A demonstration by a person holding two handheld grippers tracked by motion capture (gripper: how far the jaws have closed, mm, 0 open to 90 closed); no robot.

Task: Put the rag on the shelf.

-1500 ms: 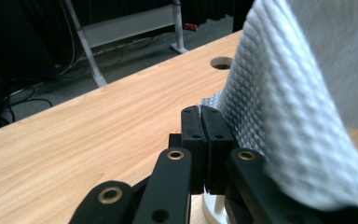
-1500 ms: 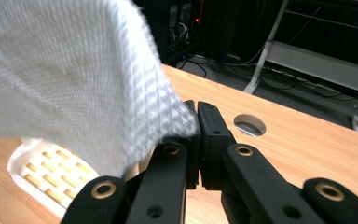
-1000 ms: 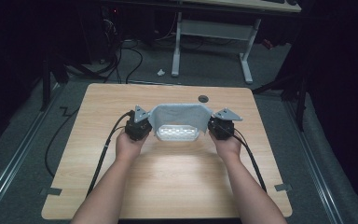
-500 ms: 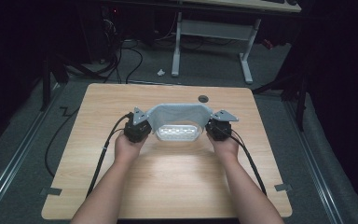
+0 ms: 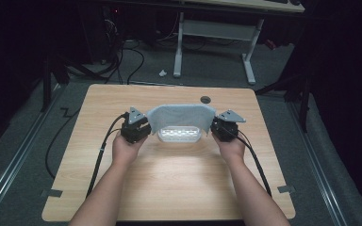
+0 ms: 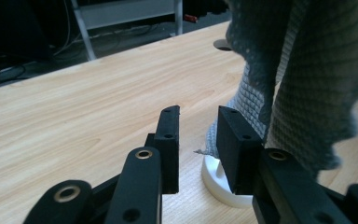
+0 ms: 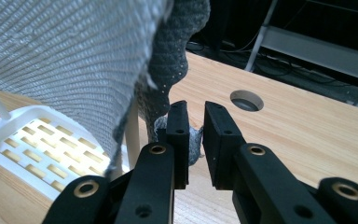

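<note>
Nowhere legible writing: grey cloth (image 5: 181,115), white basket (image 5: 179,135).

Both forearms reach fwd, level; left gripper (image 5: 143,126) & right gripper (image 5: 215,127) jaws just opening, nothing gripped.

Grey knit cloth (image 5: 181,114) is draping over white slotted basket (image 5: 180,135); light woodgrain table (image 5: 169,188), black grippers.

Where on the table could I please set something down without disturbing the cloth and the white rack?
The wooden table is bare between the forearms, from the white slotted rack to the near edge, and along the far edge beside the round hole. It is crowded mid-table, where the grey cloth drapes the rack between the left gripper and right gripper.
</note>
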